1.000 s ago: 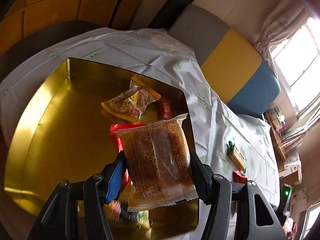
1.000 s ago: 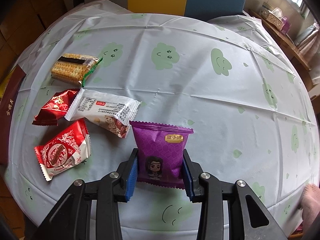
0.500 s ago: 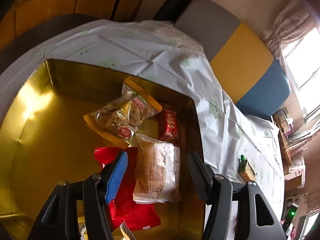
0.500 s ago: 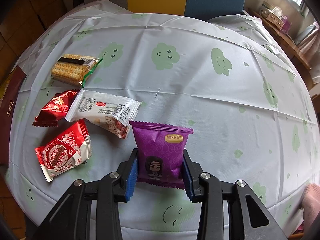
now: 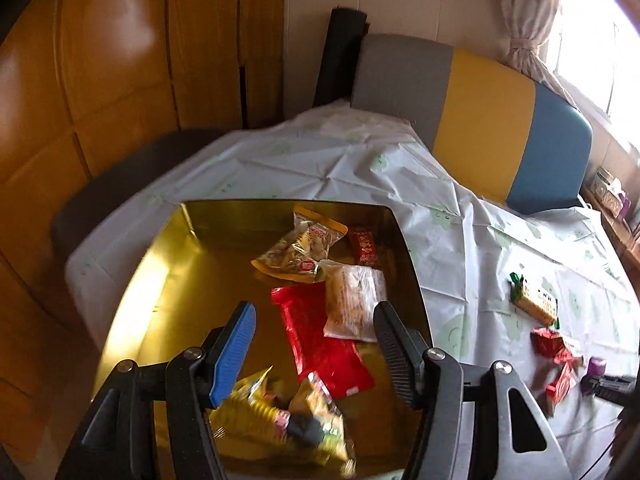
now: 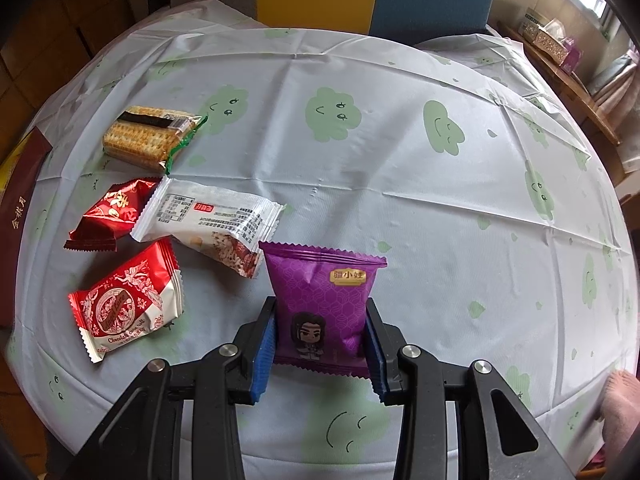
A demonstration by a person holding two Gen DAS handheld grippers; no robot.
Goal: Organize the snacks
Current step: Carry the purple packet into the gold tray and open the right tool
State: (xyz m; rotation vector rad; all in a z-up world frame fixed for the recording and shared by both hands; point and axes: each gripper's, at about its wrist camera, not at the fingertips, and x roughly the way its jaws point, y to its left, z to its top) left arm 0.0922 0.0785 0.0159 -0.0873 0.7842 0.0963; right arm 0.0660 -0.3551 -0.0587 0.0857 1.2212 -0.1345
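Wood-panel walls and a grey/yellow/blue sofa back sit behind the counter (image 5: 360, 168), covered w/ a pale cloth printed w/ green clouds.

Left wrist view: left claw (image 5: 314, 344) hangs wide apart, nothing between the fingers, above the gold tin (image 5: 168, 280). Inside the tin: a clear cracker pack (image 5: 354, 300) lying partly on a red pouch (image 5: 320, 348), a nut packet w/ orange edge (image 5: 304, 250) near the far wall, a small red bar (image 5: 365, 246) beside it, and blurred yellow wrappers (image 5: 280, 420) close to the camera. Loose snacks lie on the cloth well off to the right.

Right wrist view: right claw (image 6: 320, 336) is closed on the purple packet (image 6: 324, 300), pads pressing both its sides; it looks just above the cloth, contact w/ cloth unclear. Left of it: a white bar (image 6: 208, 220), overlapping a dark red wrapper (image 6: 112, 216), a red-and-white chocolate pack (image 6: 128, 308), and sandwich biscuits (image 6: 148, 136) further back.

Step, my read: left drop-off is done, right has its pick. Next move needs the purple packet carried left to the tin and let go over a bare patch; left claw should clear out of the way, then go for a loose snack.
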